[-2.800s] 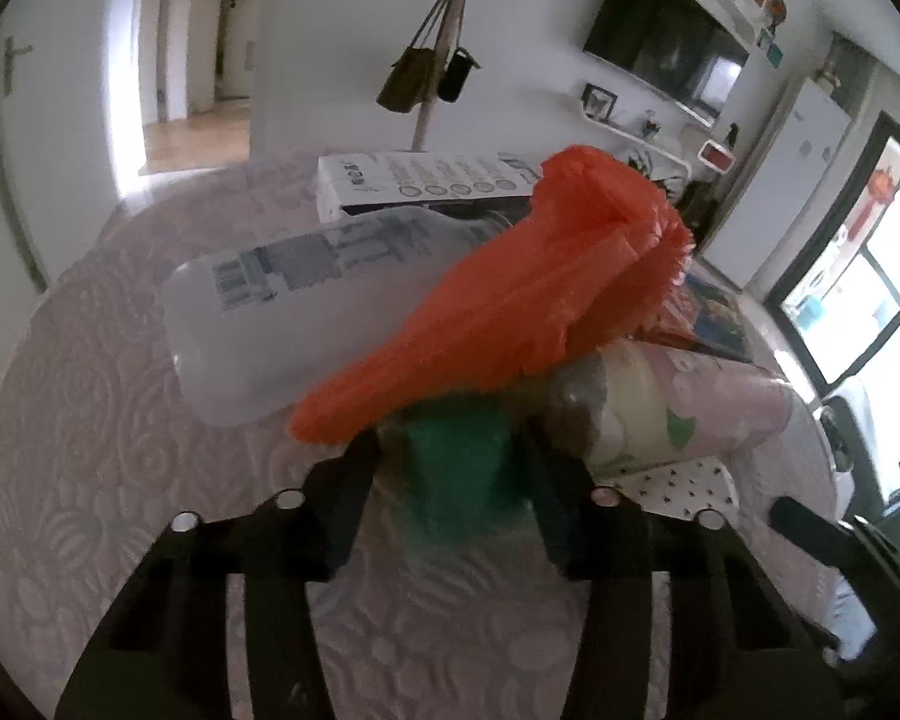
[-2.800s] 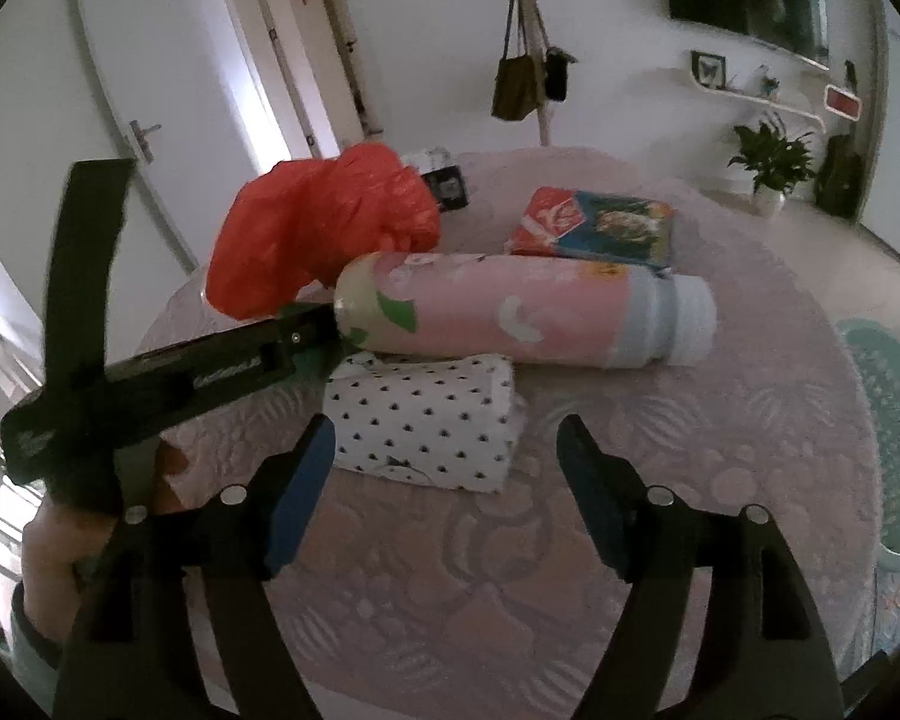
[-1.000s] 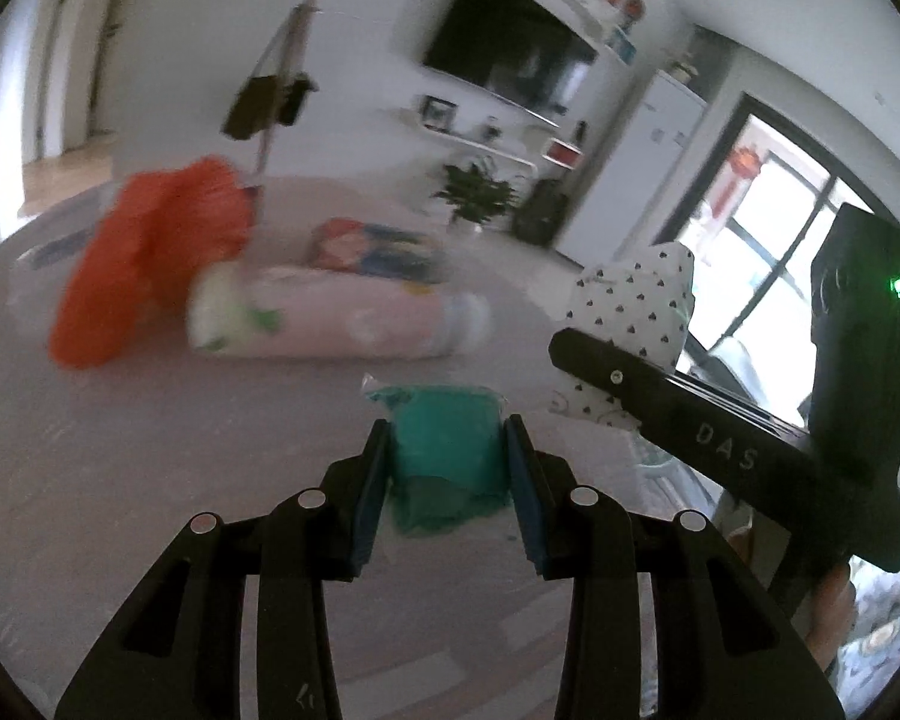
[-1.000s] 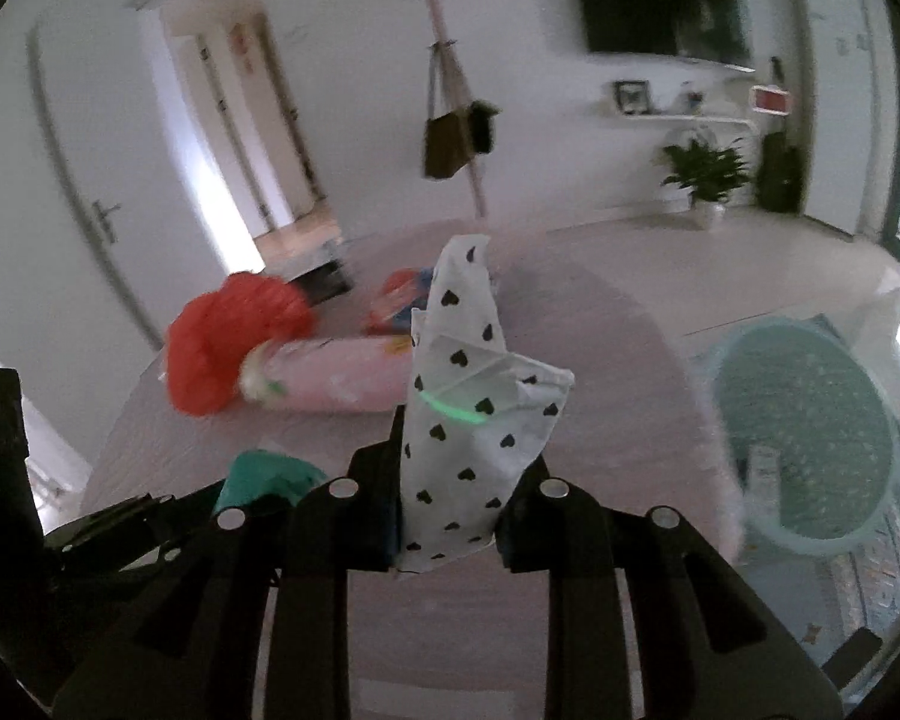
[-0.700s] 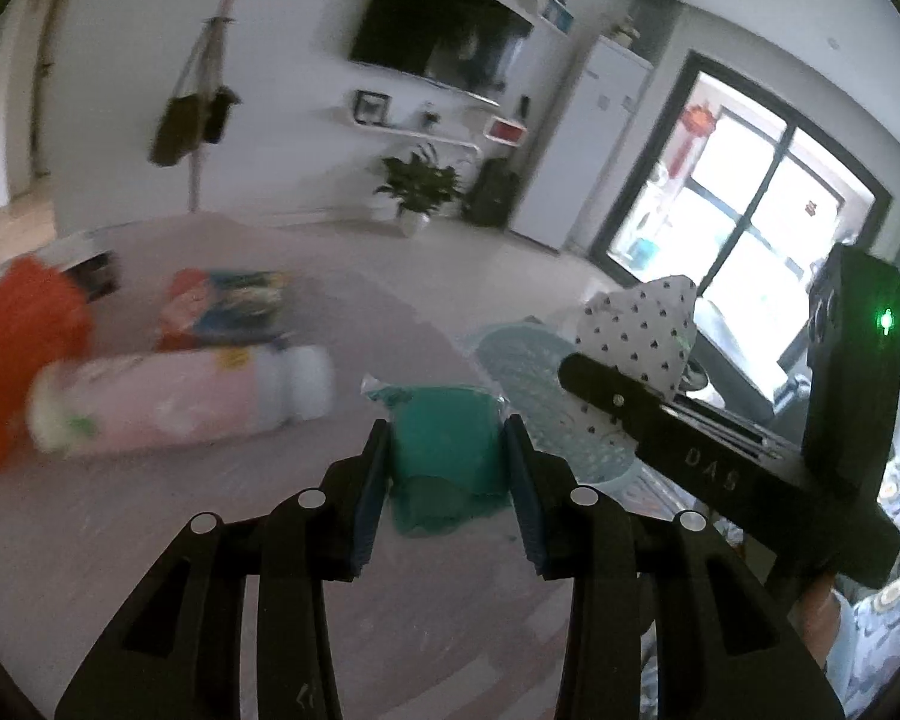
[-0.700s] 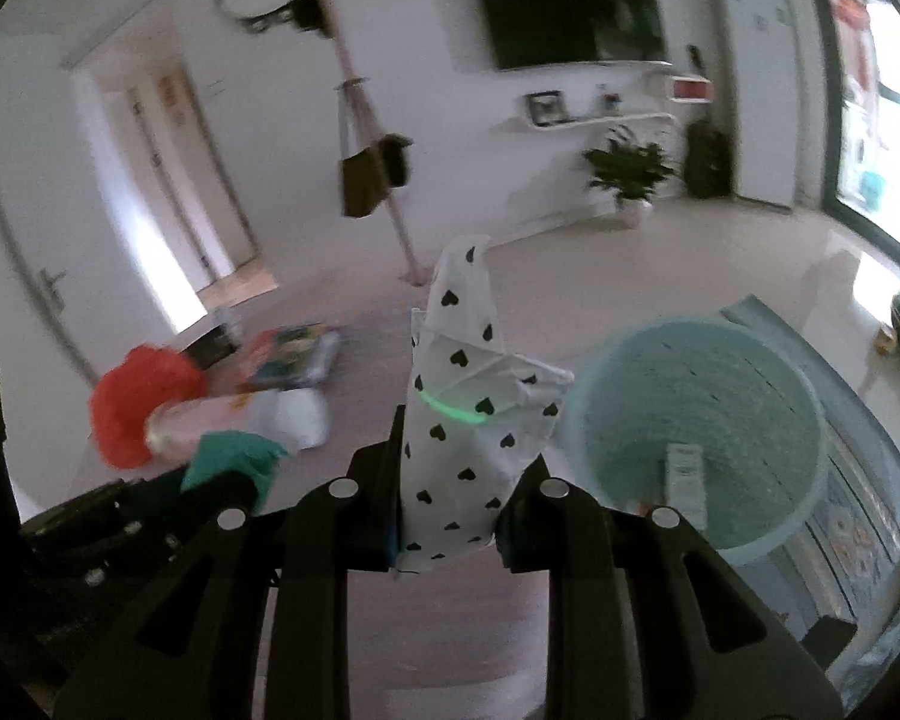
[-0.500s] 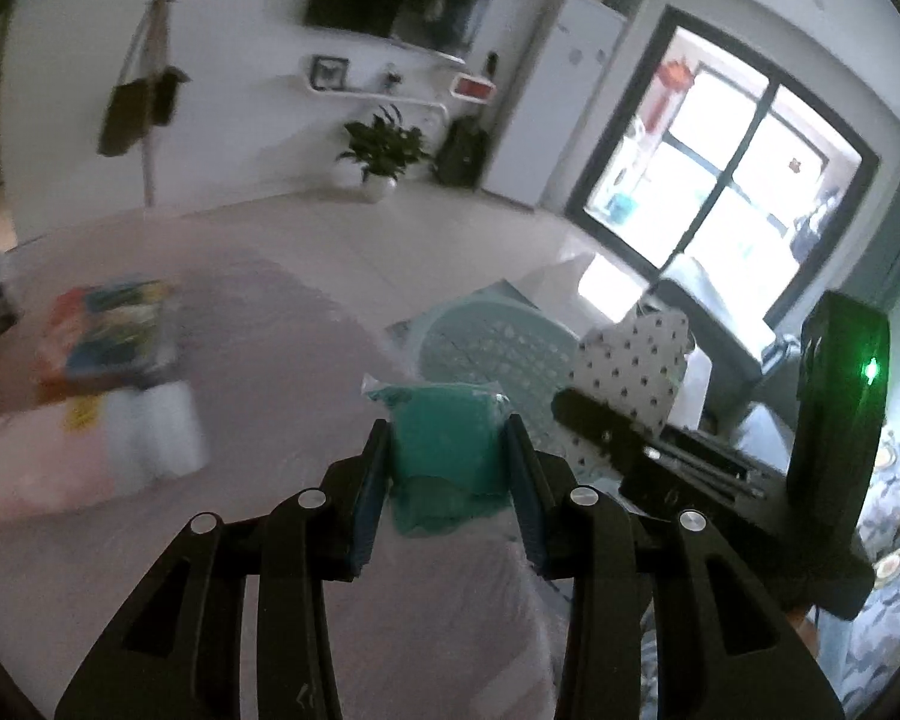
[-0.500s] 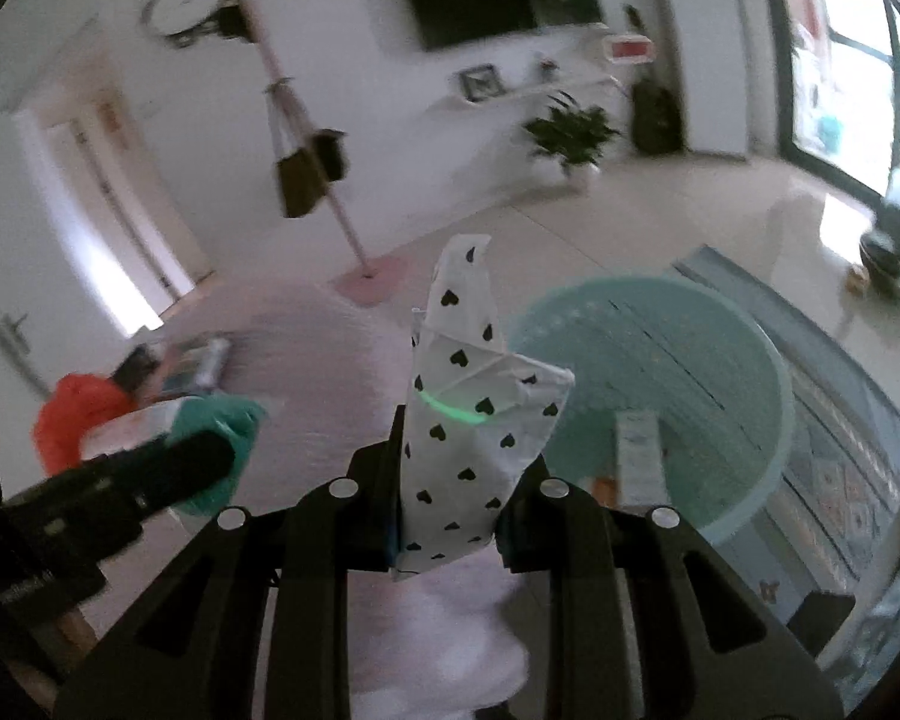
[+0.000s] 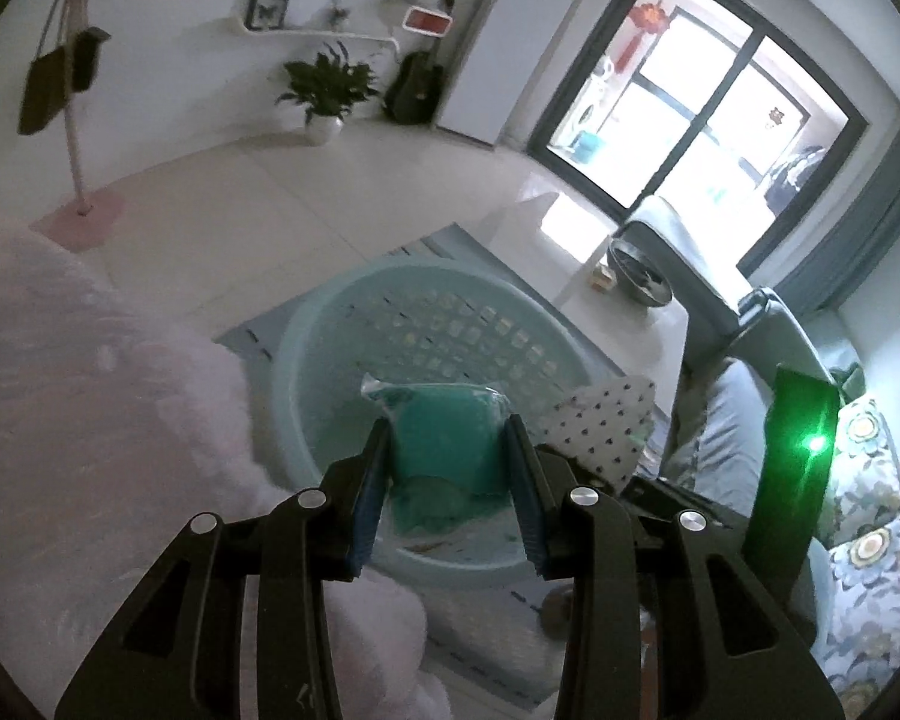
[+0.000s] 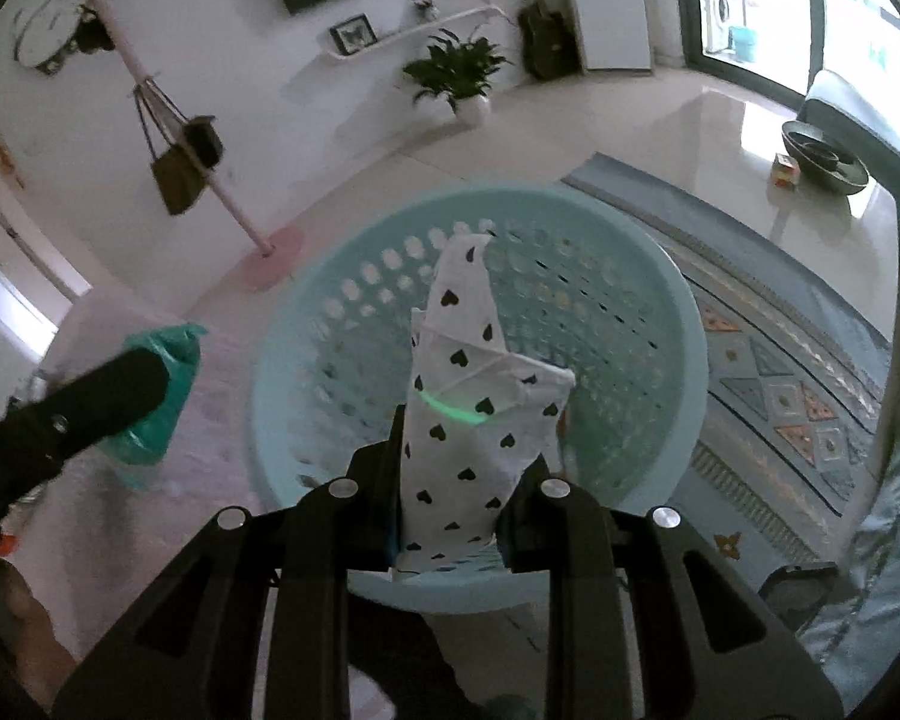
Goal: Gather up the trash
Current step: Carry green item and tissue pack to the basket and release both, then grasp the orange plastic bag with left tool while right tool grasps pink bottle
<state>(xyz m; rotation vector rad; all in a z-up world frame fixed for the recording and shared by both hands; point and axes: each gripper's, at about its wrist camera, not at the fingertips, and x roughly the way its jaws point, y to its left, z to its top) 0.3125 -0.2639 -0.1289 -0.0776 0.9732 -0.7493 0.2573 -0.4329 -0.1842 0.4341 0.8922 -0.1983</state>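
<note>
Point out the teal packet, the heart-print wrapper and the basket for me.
teal packet (image 9: 447,444): left wrist view, its front face between the fingers.
heart-print wrapper (image 10: 468,420): right wrist view, its middle.
basket (image 10: 660,282): right wrist view, its far right rim.

Daylight glares through the glass door (image 9: 708,114); fisheye edges curve darkly, and the pink tablecloth (image 9: 90,420) is motion-blurred.

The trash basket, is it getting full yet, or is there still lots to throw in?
Not full yet. The light blue basket on the rug looks nearly empty. In hand: the left gripper pinches a teal packet and the right gripper a white heart-print wrapper, both over the basket. Still to do: let both go. What remains on the table is out of view.
</note>
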